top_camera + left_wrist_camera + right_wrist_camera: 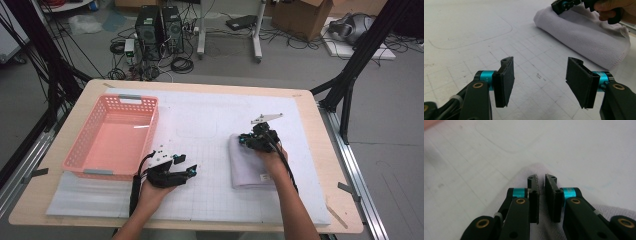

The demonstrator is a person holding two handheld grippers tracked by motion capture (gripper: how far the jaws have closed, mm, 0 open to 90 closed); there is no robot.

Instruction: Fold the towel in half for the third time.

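Pinching folded towel [250, 162] far corner, right hand-held gripper [248, 139] (jaws nearly closed), left [191, 171] open.

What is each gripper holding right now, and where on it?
Right gripper pinches the folded white towel at its far corner. Left gripper is open, holding nothing.

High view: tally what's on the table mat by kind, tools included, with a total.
Pink plastic baskets: 1
Folded white towels: 1
Hand-held tools: 2, the left tool and the right tool
Total: 4
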